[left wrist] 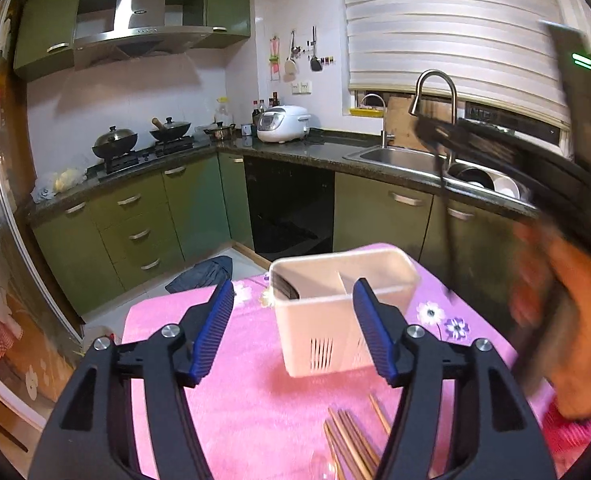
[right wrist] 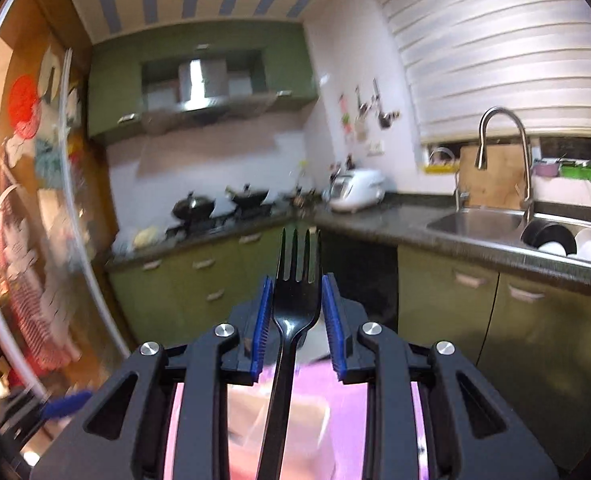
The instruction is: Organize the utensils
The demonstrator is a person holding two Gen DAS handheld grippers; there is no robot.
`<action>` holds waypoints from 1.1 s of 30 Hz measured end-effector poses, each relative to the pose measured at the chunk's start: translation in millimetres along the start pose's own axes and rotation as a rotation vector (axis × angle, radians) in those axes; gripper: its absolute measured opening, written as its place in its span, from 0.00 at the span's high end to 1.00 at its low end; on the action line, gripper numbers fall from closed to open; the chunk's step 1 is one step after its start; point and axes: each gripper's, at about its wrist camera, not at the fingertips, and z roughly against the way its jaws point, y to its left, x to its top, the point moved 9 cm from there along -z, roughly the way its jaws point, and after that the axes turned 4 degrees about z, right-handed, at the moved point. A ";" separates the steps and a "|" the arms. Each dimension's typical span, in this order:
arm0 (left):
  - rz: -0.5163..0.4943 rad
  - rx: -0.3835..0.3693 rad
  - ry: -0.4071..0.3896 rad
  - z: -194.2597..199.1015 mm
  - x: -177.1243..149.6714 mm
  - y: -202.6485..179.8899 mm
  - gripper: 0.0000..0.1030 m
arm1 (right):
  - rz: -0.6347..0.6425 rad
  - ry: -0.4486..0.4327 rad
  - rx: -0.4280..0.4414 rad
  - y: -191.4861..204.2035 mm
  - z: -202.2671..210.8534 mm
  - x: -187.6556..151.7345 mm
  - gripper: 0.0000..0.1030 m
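Right now:
L gripper point(left wrist: 293, 328): jaws spread wide, nothing gripped, held over pink cloth point(left wrist: 231, 408)
R gripper point(right wrist: 297, 320): pads pinched on black fork point(right wrist: 297, 292), tines at 12 o'clock, raised w/ kitchen behind
Caddy point(left wrist: 335, 320): white, seen betw. L fingers at 12 o'clock; dark utensil in its L compartment
Chopsticks point(left wrist: 355, 440): laid on cloth at 5 o'clock

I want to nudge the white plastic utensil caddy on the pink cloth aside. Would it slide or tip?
The white plastic utensil caddy looks thin-walled and nearly empty, so probably light. It stands taller than deep, so a high push might tip it. The pink cloth may bunch rather than let it slide.
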 end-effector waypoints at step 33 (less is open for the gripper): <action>0.053 -0.016 0.276 -14.7 -109.3 -2.5 0.39 | 0.101 0.021 -0.017 -17.1 68.3 -114.3 0.46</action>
